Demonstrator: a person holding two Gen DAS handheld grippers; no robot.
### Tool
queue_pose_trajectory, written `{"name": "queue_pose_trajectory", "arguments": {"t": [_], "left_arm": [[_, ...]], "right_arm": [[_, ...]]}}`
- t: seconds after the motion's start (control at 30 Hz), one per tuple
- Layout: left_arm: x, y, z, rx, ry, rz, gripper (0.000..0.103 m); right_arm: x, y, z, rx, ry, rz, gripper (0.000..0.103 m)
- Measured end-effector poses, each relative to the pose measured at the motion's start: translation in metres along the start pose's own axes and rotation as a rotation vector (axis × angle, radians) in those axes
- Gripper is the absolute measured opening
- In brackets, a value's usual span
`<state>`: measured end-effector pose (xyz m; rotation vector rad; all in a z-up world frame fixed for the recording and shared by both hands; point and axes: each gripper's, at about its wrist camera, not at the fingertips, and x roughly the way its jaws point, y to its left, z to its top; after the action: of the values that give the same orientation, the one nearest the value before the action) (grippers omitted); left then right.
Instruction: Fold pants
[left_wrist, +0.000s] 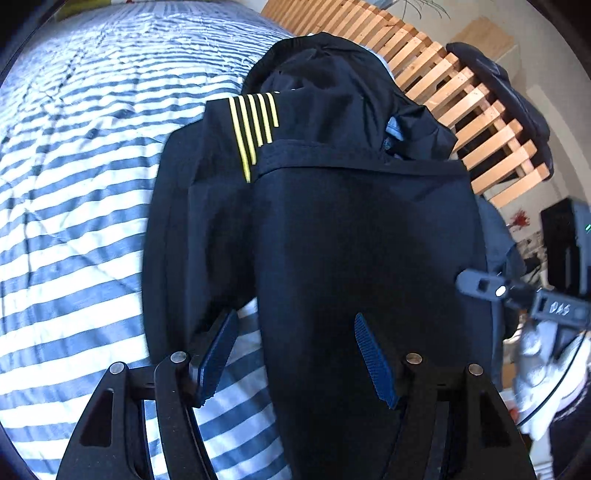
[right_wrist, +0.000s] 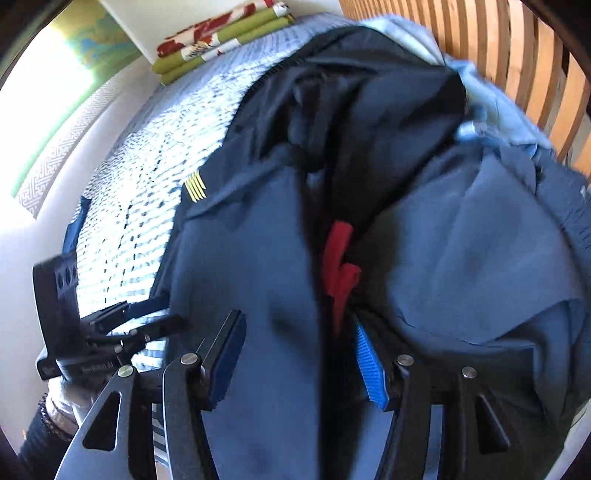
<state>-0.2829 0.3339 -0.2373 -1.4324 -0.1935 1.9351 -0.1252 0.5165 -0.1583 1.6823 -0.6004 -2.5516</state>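
Dark navy pants (left_wrist: 332, 229) with yellow stripes (left_wrist: 255, 125) lie bunched on the blue-and-white striped bedspread (left_wrist: 74, 184). One folded part runs toward the camera. My left gripper (left_wrist: 295, 358) is open just above that near end, with cloth lying between and under its blue pads (left_wrist: 373, 362). In the right wrist view the pants (right_wrist: 258, 258) show a red mark (right_wrist: 340, 266) in a dark crease. My right gripper (right_wrist: 298, 362) hangs open over the cloth, holding nothing. The left gripper (right_wrist: 74, 332) appears at that view's left edge, and the right gripper (left_wrist: 517, 295) shows at the right of the left wrist view.
A wooden slatted frame (left_wrist: 461, 99) runs along the bed's far right side, with a dark object (left_wrist: 509, 88) on it. A light blue garment (right_wrist: 491, 107) and a grey-blue one (right_wrist: 480, 251) lie beside the pants. Folded green and red cloth (right_wrist: 221, 37) sits at the bed's far end.
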Motion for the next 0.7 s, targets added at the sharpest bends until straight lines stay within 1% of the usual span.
{"name": "queue_pose_trajectory", "arguments": {"t": [0.03, 0.07, 0.1, 0.13, 0.17, 0.23, 0.27, 0.33, 0.4, 0.5, 0.57, 0.6, 0.63, 0.7], "left_arm": [[0.003, -0.003, 0.002, 0.003, 0.003, -0.019, 0.060], [0.005, -0.006, 0.003, 0.014, 0.007, -0.015, 0.049], [0.006, -0.011, 0.003, 0.028, 0.006, -0.009, 0.042], [0.005, -0.016, 0.002, 0.045, 0.004, -0.004, 0.027], [0.003, -0.020, 0.000, 0.063, -0.005, 0.004, 0.016], [-0.008, -0.025, -0.004, 0.077, -0.032, 0.003, 0.012], [-0.016, -0.027, -0.006, 0.076, -0.046, -0.003, 0.011], [-0.033, -0.030, -0.013, 0.092, -0.074, 0.010, 0.011], [-0.053, -0.029, -0.024, 0.095, -0.099, 0.025, 0.011], [-0.084, -0.012, -0.043, 0.056, -0.115, 0.036, 0.011], [-0.095, 0.003, -0.052, 0.030, -0.114, 0.072, 0.011], [-0.096, 0.011, -0.052, 0.014, -0.114, 0.099, 0.011], [-0.093, 0.019, -0.051, -0.007, -0.098, 0.121, 0.013], [-0.082, 0.032, -0.048, -0.055, -0.045, 0.114, 0.025]], "right_arm": [[0.004, -0.006, -0.001, 0.018, 0.011, 0.009, 0.054], [0.008, -0.011, -0.003, 0.031, 0.015, 0.023, 0.054], [0.009, -0.014, -0.004, 0.033, 0.011, 0.034, 0.054], [0.010, -0.014, -0.006, 0.026, 0.007, 0.036, 0.054], [0.010, -0.013, -0.007, 0.015, 0.003, 0.032, 0.054], [0.012, -0.007, -0.008, -0.010, -0.002, 0.020, 0.054], [0.013, -0.003, -0.009, -0.029, 0.002, 0.022, 0.054], [0.013, 0.006, -0.013, -0.059, -0.007, 0.020, 0.049], [0.011, 0.011, -0.015, -0.058, -0.018, 0.039, 0.040], [0.012, 0.019, -0.016, -0.009, -0.017, 0.136, 0.037], [0.019, 0.032, -0.017, -0.009, -0.002, 0.207, 0.037], [0.026, 0.041, -0.019, -0.024, 0.019, 0.224, 0.037], [0.032, 0.047, -0.020, -0.044, 0.035, 0.220, 0.037], [0.040, 0.059, -0.021, -0.107, 0.037, 0.156, 0.039]]}}
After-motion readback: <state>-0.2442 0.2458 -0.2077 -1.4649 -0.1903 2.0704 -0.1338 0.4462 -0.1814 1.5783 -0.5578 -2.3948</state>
